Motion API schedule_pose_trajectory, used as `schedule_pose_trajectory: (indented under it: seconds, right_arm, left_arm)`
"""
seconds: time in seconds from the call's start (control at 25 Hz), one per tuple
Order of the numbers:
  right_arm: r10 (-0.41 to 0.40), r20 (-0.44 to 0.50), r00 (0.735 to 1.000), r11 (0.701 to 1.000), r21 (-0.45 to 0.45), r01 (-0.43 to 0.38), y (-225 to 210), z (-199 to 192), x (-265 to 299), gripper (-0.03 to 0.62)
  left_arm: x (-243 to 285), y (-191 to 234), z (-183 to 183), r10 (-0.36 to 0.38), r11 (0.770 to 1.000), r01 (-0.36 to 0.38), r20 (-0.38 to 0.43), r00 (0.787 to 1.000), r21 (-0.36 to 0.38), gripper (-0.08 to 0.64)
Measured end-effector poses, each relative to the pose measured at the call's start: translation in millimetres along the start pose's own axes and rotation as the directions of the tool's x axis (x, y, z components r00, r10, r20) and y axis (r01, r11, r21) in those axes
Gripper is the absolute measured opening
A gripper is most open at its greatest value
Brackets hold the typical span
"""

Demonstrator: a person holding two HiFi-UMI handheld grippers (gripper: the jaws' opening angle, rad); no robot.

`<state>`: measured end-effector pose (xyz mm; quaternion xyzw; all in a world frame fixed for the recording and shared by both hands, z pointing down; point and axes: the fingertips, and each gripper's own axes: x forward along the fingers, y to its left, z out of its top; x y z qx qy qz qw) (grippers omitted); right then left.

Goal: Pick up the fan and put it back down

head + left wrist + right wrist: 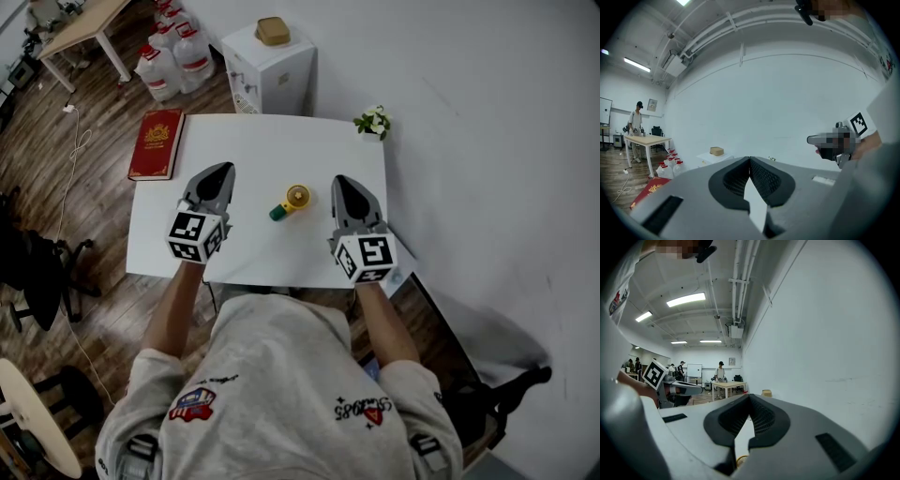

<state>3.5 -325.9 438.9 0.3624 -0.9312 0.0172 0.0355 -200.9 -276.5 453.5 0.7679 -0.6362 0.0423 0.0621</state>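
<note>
Both claws are clenched on nothing: the left claw (223, 171) and the right claw (339, 183) hover over the white counter (262, 141), jaw tips meeting. Between them, about midway from far edge to near edge, the small yellow handheld fan (292, 201) lies flat, touched by neither. That suits a fan awaiting lifting or one already set back. The gold print on the red book (157, 142) at the far left corner is too small to read.
</note>
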Motion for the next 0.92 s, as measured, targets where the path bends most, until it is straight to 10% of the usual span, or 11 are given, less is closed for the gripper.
schedule_pose_trajectory:
  seconds: [0.92]
  right_arm:
    - [0.004, -0.015, 1.000, 1.000, -0.004, -0.004, 3.7, -2.8, -5.6, -0.009]
  left_arm:
    - [-6.7, -3.0, -4.2, 0.026, 1.000, -0.026, 0.009, 1.000, -0.007, 0.005]
